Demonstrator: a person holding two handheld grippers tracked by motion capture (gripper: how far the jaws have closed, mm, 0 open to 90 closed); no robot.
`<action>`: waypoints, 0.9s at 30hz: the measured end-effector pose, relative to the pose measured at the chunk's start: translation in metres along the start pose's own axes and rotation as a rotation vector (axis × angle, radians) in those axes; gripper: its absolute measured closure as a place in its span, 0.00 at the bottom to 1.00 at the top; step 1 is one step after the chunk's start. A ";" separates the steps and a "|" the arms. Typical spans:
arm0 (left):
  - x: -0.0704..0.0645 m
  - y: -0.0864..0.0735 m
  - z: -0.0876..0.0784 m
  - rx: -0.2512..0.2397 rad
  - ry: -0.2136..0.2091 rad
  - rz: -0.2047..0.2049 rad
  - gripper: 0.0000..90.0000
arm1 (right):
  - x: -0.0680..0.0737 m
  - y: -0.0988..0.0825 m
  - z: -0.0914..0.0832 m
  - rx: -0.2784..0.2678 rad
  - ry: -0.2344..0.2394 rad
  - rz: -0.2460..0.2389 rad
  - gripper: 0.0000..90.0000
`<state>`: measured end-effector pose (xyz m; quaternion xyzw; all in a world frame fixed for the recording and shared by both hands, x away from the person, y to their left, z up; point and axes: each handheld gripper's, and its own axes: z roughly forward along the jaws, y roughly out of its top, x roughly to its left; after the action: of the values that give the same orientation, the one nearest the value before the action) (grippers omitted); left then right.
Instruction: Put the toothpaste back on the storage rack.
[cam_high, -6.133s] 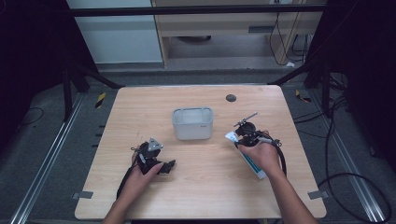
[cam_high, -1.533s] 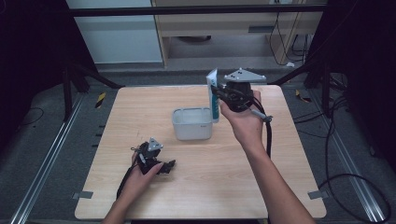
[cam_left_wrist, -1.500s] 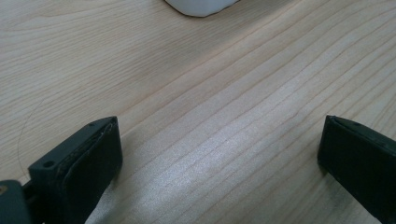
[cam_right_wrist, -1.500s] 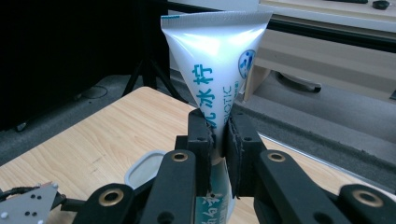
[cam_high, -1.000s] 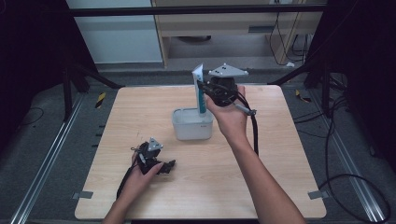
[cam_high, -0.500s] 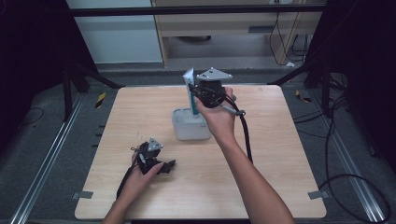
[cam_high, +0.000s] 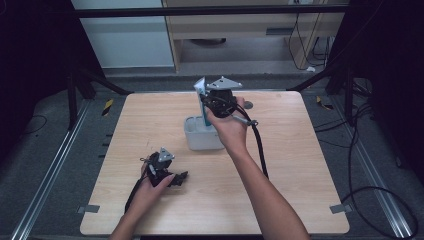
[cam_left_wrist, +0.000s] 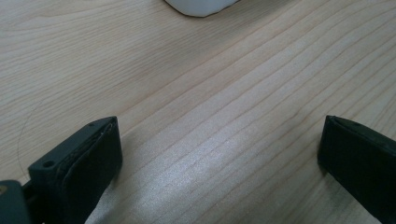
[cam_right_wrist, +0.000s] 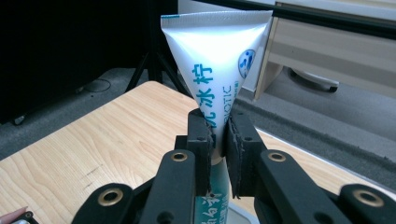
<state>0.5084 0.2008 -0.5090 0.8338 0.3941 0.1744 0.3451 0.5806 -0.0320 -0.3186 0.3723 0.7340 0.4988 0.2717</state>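
lab/test rig: black frame struts (cam_high: 90, 80), floor rails (cam_high: 47, 175), loose cables (cam_high: 370, 150), wood table (cam_high: 300, 165).

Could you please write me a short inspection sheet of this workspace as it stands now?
Surface: light wooden table, mostly bare.
Job's things: white tub near the table's middle; white tube with teal print held upright over it, crimped end up.
Clutter: small dark round thing near the far edge.
Grippers: right tongs shut on the tube; left tongs open, low over bare wood at the near left.
Cables: black cable trails from the right tongs along the forearm; more cables on the floor at right.
Surroundings: grey floor, floor rails, black frame posts, wooden bench behind.
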 end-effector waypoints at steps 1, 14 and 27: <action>0.000 0.000 0.000 0.000 0.000 0.000 0.00 | 0.000 -0.002 0.001 0.004 0.000 0.005 0.90; 0.000 0.000 0.000 0.000 -0.001 0.001 0.00 | 0.003 -0.025 0.016 0.060 0.003 0.013 0.90; 0.000 0.000 0.000 0.000 -0.001 0.002 0.00 | 0.005 -0.040 0.026 0.101 0.010 0.024 0.90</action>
<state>0.5087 0.2008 -0.5090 0.8342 0.3932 0.1741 0.3452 0.5869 -0.0232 -0.3654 0.3918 0.7550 0.4663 0.2428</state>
